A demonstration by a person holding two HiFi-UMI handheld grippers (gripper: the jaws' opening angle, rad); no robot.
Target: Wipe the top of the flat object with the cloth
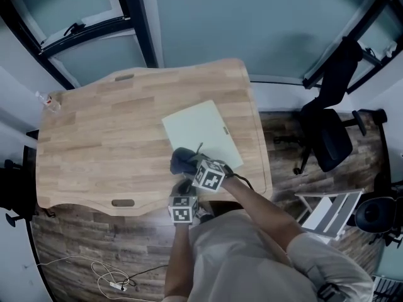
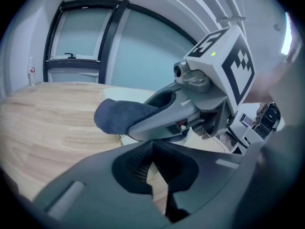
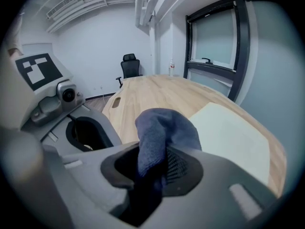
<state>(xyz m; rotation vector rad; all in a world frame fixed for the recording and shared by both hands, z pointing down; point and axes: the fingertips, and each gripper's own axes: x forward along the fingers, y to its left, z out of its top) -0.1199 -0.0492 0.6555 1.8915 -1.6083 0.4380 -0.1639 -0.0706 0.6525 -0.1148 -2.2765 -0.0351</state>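
Cloth [image 3: 164, 130] upright in right tongs [image 3: 159, 163]

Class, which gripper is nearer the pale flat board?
Right. The right gripper, holding the blue cloth, is at the near corner of the board; the left gripper sits behind it, toward the person.

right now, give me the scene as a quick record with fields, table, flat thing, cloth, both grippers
surface: wooden table
flat thing: pale board lying flat on the table's right part
cloth: dark blue cloth, bunched, at the board's near corner
right: right gripper shut on the cloth
left: left gripper jaws together, nothing between them, close beside the right gripper
other: small bottle at the table's far left corner
contact: cannot tell whether the cloth touches the board
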